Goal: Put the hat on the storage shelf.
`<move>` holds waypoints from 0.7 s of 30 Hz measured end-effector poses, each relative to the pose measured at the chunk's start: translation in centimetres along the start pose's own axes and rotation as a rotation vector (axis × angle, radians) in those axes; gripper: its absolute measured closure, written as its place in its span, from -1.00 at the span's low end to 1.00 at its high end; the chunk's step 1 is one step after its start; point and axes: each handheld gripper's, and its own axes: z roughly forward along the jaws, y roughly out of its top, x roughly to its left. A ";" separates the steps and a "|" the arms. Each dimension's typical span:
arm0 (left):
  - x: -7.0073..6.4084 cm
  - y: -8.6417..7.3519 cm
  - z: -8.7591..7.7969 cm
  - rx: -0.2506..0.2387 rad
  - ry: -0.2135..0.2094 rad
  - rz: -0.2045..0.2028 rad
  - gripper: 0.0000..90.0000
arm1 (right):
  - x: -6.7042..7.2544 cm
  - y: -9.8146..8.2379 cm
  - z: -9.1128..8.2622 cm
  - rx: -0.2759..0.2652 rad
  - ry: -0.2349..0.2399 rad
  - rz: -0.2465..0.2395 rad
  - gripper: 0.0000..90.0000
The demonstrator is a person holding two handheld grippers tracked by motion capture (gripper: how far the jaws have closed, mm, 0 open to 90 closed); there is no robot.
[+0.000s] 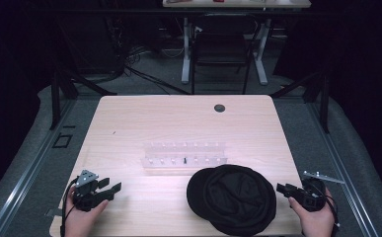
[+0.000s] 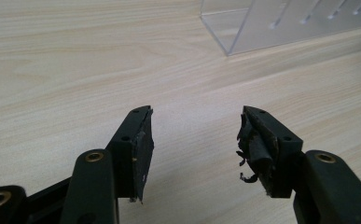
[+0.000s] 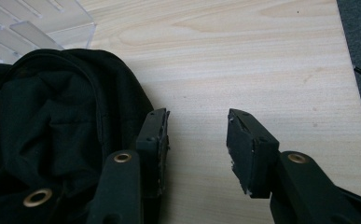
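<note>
The black cloth hat [image 1: 232, 198] is lying on the desk [image 1: 129, 123] just in front of the clear acrylic rack [image 1: 184, 157]. The right gripper [image 3: 197, 140] is hovering beside its brim, fingers wide and empty; the left gripper [image 2: 194, 140] is also gaping, holding nothing. Best to pinch the brim edge low.

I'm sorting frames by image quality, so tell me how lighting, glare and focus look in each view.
High view: the table is brightly lit, washing out the clear rack, while the room around is near black and the black cloth bag loses detail. Left gripper view: even light, sharp wood grain, the near tool slightly soft. Right gripper view: the bag's folds are dim but readable.
</note>
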 end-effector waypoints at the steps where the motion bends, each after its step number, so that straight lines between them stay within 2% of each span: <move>1: 0.0 0.0 0.1 -0.004 0.000 0.001 -0.01 | 0.0 0.0 -0.1 0.005 -0.006 -0.010 0.28; 5: 0.0 0.1 0.2 0.005 0.000 -0.010 -0.01 | 0.2 0.0 -0.2 -0.004 0.007 -0.009 0.25; 15: 0.0 0.2 -0.1 -0.006 0.007 0.011 -0.01 | 0.6 0.1 -0.2 0.026 0.012 -0.015 0.23; 17: 0.2 0.2 -0.1 -0.019 0.016 0.007 0.00 | 0.7 0.5 -0.4 0.037 0.012 -0.016 0.25; 18: 0.3 0.2 -0.2 -0.014 0.020 0.000 0.00 | 0.8 0.6 -0.4 0.034 0.017 0.001 0.26; 21: 0.4 0.1 -0.2 -0.027 0.025 -0.014 0.02 | 0.9 1.3 -0.8 0.046 0.033 0.013 0.28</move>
